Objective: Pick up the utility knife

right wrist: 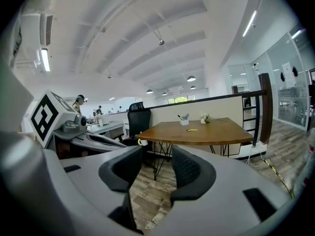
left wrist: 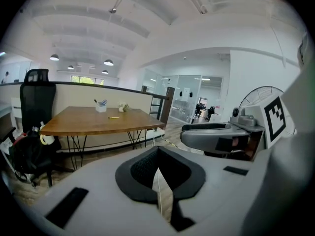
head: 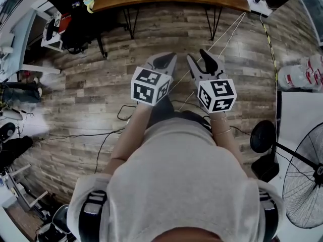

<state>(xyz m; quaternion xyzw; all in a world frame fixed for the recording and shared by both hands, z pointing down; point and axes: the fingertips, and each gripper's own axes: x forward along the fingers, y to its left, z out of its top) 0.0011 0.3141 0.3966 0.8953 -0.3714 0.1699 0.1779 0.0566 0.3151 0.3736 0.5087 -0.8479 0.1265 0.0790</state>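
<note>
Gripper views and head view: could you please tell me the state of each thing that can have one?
left gripper: shut, empty.
right gripper: open, empty.
utility knife: lying flat on the wooden table, untouched.
floor fan: standing; running or not, cannot tell.

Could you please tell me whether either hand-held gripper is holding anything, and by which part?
Nothing is held. The right hand-held gripper is open and empty; the left hand-held gripper is closed on nothing.

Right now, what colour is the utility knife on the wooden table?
Yellow; the utility knife shows best in the right gripper view.
</note>
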